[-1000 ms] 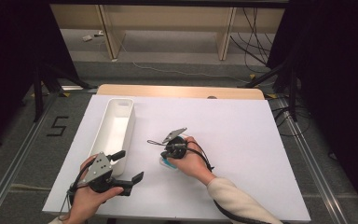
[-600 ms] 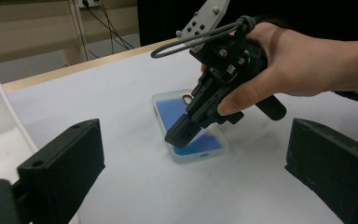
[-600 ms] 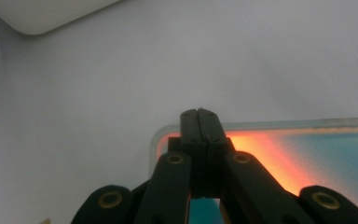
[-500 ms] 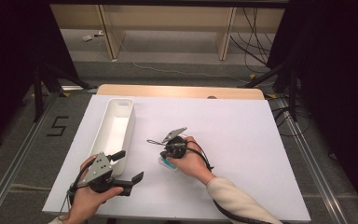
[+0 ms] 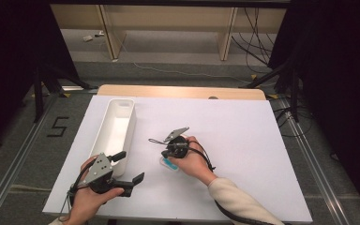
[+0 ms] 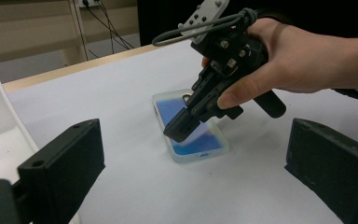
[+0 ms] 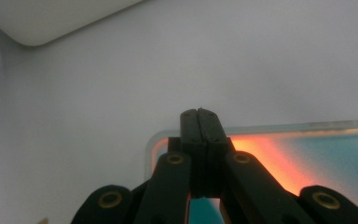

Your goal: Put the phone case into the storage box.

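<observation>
Here my right hand-held gripper [image 6: 182, 129], jaws pressed together and gripping nothing, rests its tip on the blue-screened phone in a clear case [image 6: 191, 133] lying flat on the white counter [image 5: 243, 136]. My left hand-held gripper [image 5: 130, 169] waits wide open; the phone is not yet lifted.

Lab recording bay: black curtains [image 5: 9, 70], floor rails [image 5: 14, 159], loose cables [image 5: 251, 35].
</observation>
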### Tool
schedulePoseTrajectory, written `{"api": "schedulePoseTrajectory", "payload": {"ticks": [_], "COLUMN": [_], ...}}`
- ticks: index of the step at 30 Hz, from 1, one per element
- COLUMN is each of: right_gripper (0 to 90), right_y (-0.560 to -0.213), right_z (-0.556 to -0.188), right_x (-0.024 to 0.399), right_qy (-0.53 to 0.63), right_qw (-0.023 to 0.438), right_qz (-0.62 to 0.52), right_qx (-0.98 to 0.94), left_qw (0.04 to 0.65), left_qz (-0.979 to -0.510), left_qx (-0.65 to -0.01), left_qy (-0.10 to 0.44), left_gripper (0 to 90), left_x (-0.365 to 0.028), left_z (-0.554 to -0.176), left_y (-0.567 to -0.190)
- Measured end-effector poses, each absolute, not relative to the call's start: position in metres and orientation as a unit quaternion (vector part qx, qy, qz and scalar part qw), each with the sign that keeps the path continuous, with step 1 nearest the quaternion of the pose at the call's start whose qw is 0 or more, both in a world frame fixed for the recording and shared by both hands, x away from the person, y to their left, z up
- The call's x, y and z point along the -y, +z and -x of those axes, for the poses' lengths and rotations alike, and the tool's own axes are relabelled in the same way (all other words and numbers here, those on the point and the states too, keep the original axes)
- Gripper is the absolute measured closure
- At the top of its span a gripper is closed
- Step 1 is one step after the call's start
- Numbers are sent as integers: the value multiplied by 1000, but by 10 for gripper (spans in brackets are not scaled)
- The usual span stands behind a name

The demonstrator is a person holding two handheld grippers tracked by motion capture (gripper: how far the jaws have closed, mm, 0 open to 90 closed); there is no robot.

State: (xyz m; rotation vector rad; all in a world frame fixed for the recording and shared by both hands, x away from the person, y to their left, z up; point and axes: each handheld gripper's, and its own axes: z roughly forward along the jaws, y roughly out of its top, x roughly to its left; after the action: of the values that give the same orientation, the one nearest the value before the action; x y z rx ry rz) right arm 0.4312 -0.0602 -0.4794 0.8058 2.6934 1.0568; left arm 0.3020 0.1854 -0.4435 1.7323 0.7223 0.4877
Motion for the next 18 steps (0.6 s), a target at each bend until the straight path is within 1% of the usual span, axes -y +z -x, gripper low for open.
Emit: {"api": "schedulePoseTrajectory", "payload": {"ticks": [2, 4, 5, 6, 10, 12, 14, 18], "right_gripper": [900, 900, 885, 859, 728, 662, 570, 421], "right_y": [-476, -474, -474, -471, -461, -454, -447, -433], "right_z": [-431, -432, -433, -434, -434, -434, -433, -426], "right_x": [62, 64, 66, 68, 79, 86, 96, 114], "right_qy": [359, 368, 375, 377, 398, 404, 427, 470], "right_qw": [62, 72, 83, 81, 88, 85, 88, 106], "right_qz": [-278, -278, -273, -277, -298, -308, -311, -320], "right_qx": [-889, -884, -882, -880, -863, -857, -845, -816], "left_qw": [565, 565, 565, 565, 565, 565, 569, 565], "left_qz": [-738, -738, -737, -737, -737, -737, -735, -737], "left_qx": [-305, -305, -306, -306, -307, -306, -306, -308], "left_qy": [208, 208, 208, 209, 207, 207, 206, 206], "left_gripper": [36, 36, 36, 36, 37, 38, 38, 37], "left_x": [-186, -186, -186, -186, -186, -186, -186, -186], "left_z": [-302, -302, -302, -302, -302, -302, -302, -302], "left_y": [-443, -443, -443, -443, -444, -443, -444, -444]}}
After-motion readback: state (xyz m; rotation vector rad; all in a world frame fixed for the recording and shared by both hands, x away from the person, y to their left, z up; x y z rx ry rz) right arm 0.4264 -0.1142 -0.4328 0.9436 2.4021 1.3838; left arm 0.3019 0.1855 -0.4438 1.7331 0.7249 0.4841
